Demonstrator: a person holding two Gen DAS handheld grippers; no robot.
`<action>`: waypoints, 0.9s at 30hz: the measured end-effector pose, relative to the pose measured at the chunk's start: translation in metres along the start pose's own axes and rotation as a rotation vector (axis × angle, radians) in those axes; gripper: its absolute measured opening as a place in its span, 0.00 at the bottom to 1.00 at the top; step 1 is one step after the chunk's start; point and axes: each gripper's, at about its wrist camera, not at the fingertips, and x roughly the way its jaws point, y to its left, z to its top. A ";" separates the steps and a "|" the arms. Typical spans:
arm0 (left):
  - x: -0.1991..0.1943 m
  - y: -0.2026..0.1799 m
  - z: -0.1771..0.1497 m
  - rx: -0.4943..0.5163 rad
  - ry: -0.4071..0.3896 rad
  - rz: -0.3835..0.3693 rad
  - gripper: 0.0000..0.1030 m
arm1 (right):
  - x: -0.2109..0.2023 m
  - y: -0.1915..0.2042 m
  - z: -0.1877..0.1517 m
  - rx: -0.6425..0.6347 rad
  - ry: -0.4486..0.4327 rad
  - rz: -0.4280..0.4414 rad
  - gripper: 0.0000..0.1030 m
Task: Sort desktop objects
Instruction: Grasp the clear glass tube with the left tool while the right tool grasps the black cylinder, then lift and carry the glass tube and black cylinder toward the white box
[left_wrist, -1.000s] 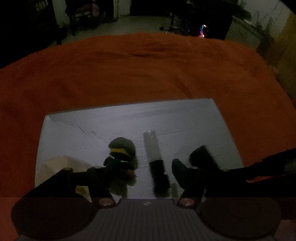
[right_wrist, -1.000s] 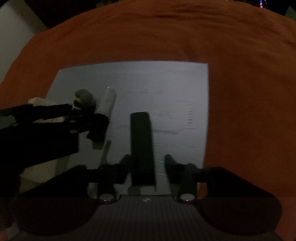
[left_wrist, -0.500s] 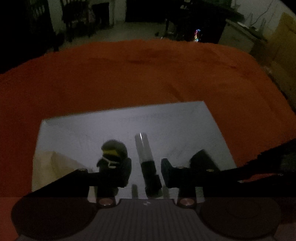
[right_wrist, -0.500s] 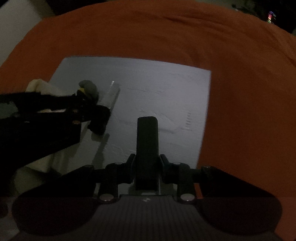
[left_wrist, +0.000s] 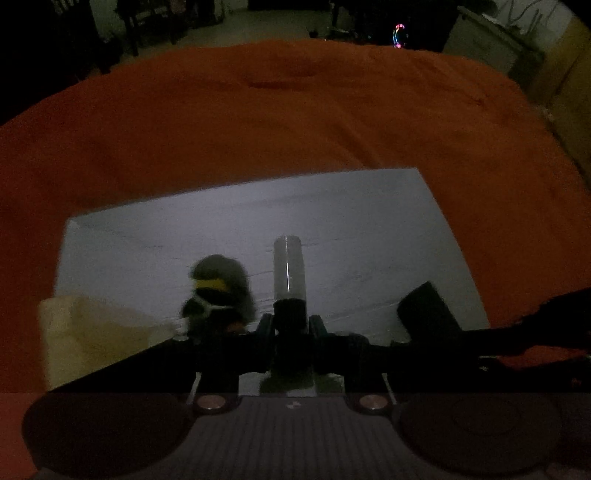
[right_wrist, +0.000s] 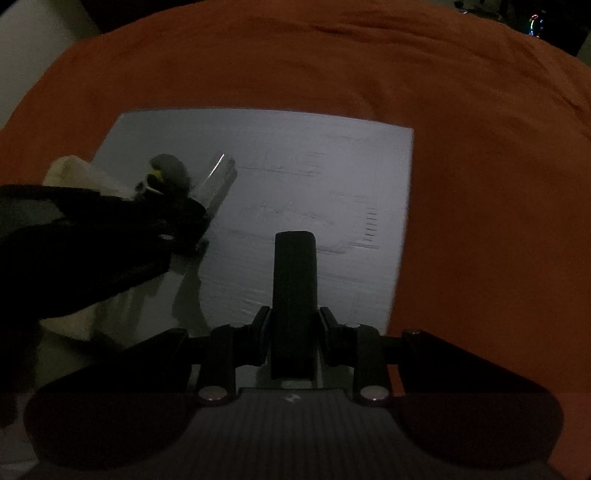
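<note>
Close beside the clamped marker (left_wrist: 289, 280) sits a plush toy (left_wrist: 218, 291) on the white sheet (left_wrist: 369, 229).

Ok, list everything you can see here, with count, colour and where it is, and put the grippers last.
cloth: one, orange, covers the surface.
sheet: one, pale grey, flat on the cloth.
tube: one, clear top and black base, on the sheet, in the left gripper.
black bar: one, on the sheet, in the right gripper.
figurine: one, dark with a yellow band, left of the tube.
cream wad: one, at the sheet's near left corner.
left gripper: black, shut on the tube's base.
right gripper: black, shut on the black bar.
</note>
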 end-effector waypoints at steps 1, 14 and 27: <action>-0.005 0.001 -0.003 0.003 0.017 -0.023 0.16 | -0.002 0.000 0.000 0.000 -0.002 0.005 0.28; -0.016 -0.003 -0.030 0.152 0.111 -0.008 0.75 | 0.006 0.009 0.004 -0.007 0.032 -0.068 0.71; -0.006 0.007 -0.023 0.094 0.137 -0.052 0.16 | 0.016 0.006 0.010 0.020 0.069 -0.058 0.27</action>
